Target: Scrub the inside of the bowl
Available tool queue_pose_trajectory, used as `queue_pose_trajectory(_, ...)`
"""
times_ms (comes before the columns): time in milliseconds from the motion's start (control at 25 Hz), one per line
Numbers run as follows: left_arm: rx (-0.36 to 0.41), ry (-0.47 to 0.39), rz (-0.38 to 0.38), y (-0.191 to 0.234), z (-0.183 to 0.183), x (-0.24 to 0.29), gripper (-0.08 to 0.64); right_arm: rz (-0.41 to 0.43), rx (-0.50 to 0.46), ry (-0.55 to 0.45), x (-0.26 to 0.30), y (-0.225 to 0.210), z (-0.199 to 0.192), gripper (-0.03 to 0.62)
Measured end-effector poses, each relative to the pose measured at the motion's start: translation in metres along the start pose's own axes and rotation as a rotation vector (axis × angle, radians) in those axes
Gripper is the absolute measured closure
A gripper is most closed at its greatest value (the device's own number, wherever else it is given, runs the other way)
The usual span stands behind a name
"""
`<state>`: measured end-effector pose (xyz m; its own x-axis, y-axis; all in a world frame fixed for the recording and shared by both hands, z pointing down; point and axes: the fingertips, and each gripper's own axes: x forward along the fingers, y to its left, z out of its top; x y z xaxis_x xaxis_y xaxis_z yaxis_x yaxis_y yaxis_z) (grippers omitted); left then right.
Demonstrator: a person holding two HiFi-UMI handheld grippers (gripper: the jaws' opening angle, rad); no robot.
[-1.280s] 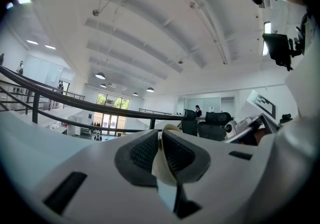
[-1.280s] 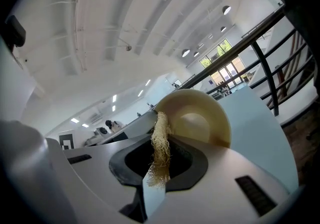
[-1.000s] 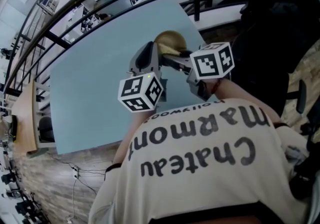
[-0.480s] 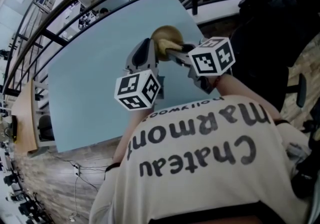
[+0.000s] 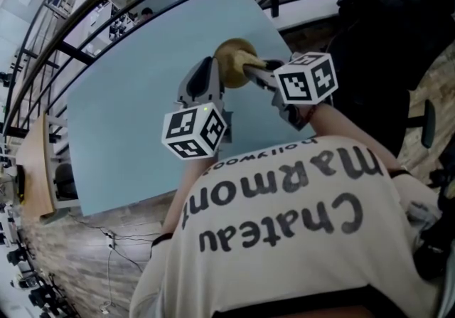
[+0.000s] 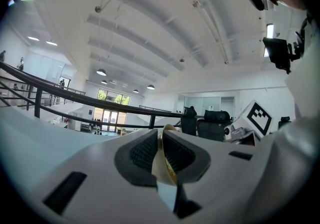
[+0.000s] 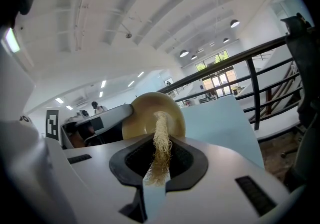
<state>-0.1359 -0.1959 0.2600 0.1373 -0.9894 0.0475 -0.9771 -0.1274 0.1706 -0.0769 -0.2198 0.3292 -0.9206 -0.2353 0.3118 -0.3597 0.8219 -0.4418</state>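
Bowl (image 5: pixel 233 60): rim pinched in left gripper's (image 6: pixel 163 143) narrow jaws; fibrous scrubber (image 7: pixel 160 168) clamped in right gripper (image 7: pixel 161 140), its tip ahead against the bowl's inside; scrubbing apparently under way; next likely firm circular rubbing.

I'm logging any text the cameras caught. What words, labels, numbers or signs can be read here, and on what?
"Chateau Marmont": large dark letters on the person's pale shirt, upside down in the head view.
"Hollywood": small line near the shirt's collar, barely legible.
Marker cubes: black-and-white square patterns only, no letters.
Anything in the hall behind: too small to read.
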Motion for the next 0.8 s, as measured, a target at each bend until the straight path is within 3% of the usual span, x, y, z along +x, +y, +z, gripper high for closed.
queue_pose_trajectory(320, 0.015, 0.030, -0.002, 0.001, -0.007, -0.007, 0.529, -0.005, 0.009, 0.014, 0.002, -0.005, -0.008, 0.531)
queue_pose_trajectory(800, 0.144, 0.062, -0.049, -0.015, -0.011, -0.002, 0.529, -0.053, 0.032, -0.012, -0.008, -0.020, -0.003, 0.531)
